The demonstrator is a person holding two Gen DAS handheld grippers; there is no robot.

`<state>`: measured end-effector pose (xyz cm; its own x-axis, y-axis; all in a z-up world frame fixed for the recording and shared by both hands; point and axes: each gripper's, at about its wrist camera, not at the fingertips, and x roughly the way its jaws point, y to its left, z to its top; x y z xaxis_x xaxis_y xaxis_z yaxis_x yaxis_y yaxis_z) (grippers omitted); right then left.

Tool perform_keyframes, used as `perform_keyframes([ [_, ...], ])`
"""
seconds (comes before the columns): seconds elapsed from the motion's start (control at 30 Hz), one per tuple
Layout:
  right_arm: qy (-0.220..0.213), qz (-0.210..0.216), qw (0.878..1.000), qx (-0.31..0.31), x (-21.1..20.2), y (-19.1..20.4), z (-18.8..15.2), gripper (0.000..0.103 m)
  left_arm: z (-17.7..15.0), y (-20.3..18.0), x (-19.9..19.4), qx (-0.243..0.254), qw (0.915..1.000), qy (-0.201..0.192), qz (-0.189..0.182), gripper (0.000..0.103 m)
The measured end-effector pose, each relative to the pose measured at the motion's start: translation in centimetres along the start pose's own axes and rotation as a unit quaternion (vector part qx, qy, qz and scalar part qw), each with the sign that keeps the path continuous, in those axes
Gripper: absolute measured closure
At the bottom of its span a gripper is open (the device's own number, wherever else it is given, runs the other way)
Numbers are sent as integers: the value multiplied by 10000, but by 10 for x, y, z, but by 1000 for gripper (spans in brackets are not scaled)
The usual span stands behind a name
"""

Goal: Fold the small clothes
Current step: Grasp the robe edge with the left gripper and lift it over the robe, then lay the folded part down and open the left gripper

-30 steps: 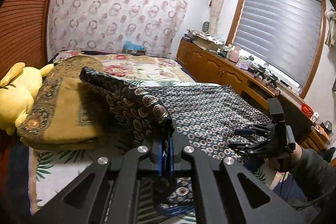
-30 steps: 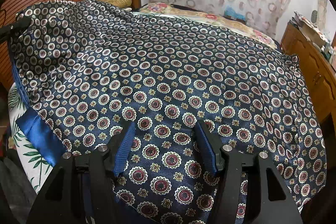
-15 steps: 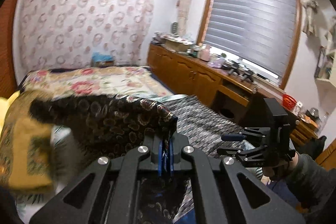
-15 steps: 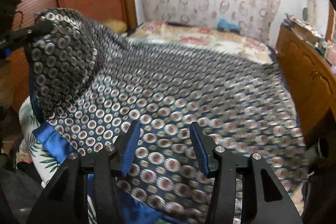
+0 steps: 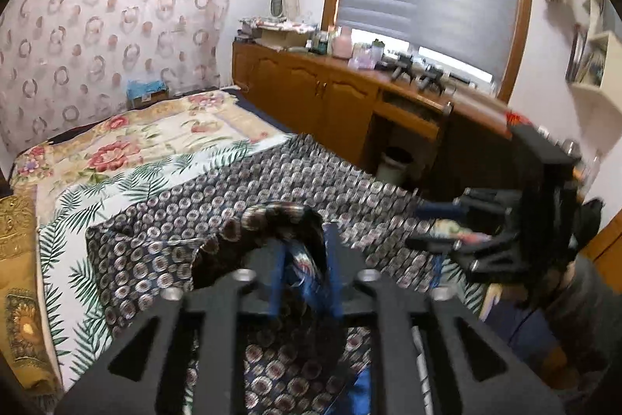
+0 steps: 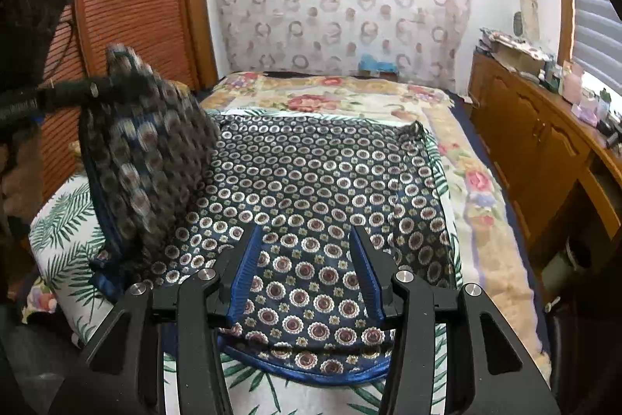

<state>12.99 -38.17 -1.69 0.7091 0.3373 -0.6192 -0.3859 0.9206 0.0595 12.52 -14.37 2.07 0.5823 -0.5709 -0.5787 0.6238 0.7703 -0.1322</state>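
A dark blue garment (image 6: pixel 318 174) with round medallions and a blue satin hem lies spread on the bed. Its left corner (image 6: pixel 147 150) is lifted and folded over toward the middle, blurred by motion. My left gripper (image 5: pixel 305 259) has its jaws opening; a bunched fold of the garment (image 5: pixel 280 216) still hangs between the parted pads. In the right wrist view the left gripper (image 6: pixel 93 90) sits at the top of that raised flap. My right gripper (image 6: pixel 307 271) hovers open over the garment's near hem with nothing between its fingers, and it shows at the right (image 5: pixel 431 224) in the left wrist view.
The bed carries a palm-leaf sheet (image 5: pixel 70 205) and a floral blanket (image 6: pixel 330 100). A folded ochre blanket (image 5: pixel 15 240) lies at the far left. A cluttered wooden cabinet (image 6: pixel 536 142) runs along the bed's right side, a slatted wardrobe door (image 6: pixel 128 6) stands left, and a waste bin (image 5: pixel 394 162) sits by the cabinet.
My left gripper swung the held corner up and across toward the garment's middle, then its jaws parted. My right gripper rose off the garment and its fingers came a little closer.
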Motion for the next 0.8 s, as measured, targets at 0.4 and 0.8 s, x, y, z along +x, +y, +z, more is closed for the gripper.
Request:
perform_keyframes([
  [0.4,33,169,9998,-103,8,12,9,55,-23,-1,-21,56,9996,256,-114,50],
  [0.8,62,186,9995,-228,11,20,17,55,-55,15,-18,-108,9983,526,212,50],
])
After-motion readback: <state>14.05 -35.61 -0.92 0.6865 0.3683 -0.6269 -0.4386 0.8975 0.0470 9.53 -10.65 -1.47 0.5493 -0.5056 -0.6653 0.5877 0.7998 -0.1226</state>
